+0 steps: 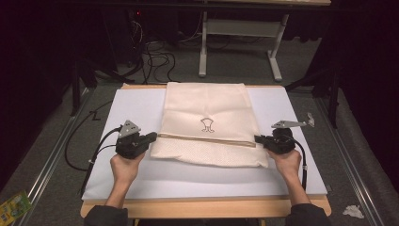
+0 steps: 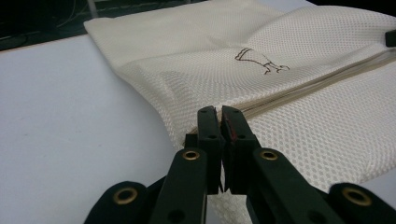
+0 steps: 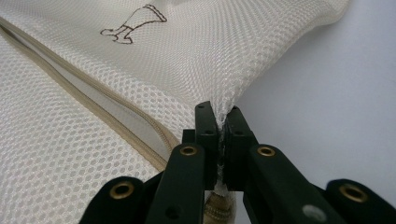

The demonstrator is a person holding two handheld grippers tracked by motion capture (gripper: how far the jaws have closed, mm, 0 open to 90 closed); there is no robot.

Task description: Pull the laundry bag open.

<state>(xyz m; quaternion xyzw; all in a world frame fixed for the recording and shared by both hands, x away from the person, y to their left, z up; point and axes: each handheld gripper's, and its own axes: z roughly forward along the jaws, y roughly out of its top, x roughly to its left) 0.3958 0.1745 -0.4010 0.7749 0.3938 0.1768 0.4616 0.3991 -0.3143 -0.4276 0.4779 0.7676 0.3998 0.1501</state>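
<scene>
A cream mesh bag lies flat on the white board, with a small brown print above its tan zipper. My left gripper is shut at the bag's left edge, where the zipper ends. In the left gripper view its jaws are closed, with the mesh drawn up to their tips. My right gripper is shut at the bag's right edge. The right gripper view shows the mesh pinched between the jaws, beside the zipper.
The board rests on a wooden table. Bare board lies to the left, right and front of the bag. Cables and a table frame are on the floor behind. Crumpled paper lies at bottom right, a green packet at bottom left.
</scene>
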